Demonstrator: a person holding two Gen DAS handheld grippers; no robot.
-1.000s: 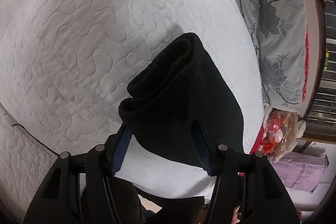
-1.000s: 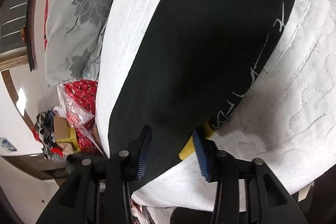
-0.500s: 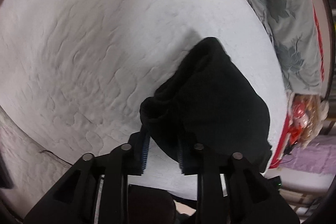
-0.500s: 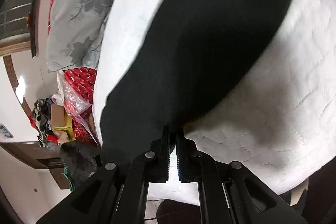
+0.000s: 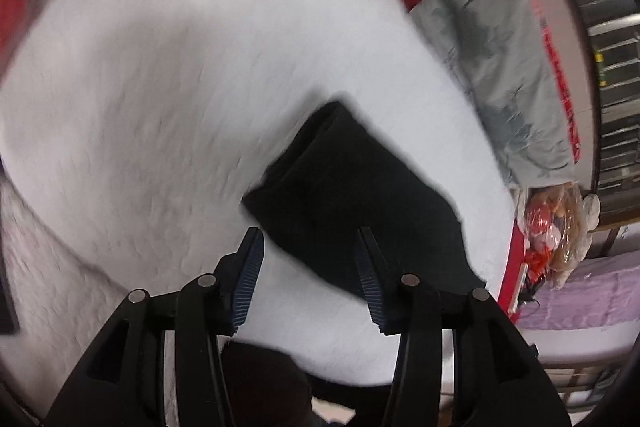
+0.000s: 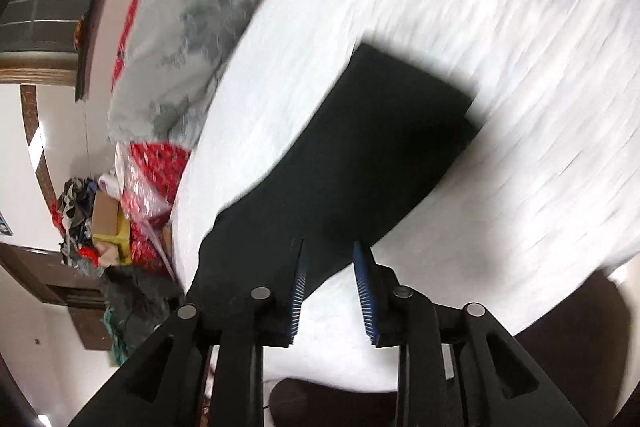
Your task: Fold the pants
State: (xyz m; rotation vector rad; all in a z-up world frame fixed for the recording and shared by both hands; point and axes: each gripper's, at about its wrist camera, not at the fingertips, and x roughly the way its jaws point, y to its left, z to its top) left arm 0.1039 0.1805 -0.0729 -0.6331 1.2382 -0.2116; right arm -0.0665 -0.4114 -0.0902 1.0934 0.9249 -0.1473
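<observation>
The white quilted bed [image 5: 168,99] carried the black folded pants [image 5: 360,203] near its edge beside the grey flowered pillow [image 5: 508,67]. The left gripper [image 5: 310,263] had its jaws wide and empty; the right gripper [image 6: 328,267] had them half open and empty. The folding looked finished; next, probably only a check of the stack.

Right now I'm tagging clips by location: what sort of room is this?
Most likely a bedroom at home. The black pants lie on a white quilted bedspread, a grey floral pillow sits at the bed's edge, and a clothes pile clutters the floor beyond.
</observation>
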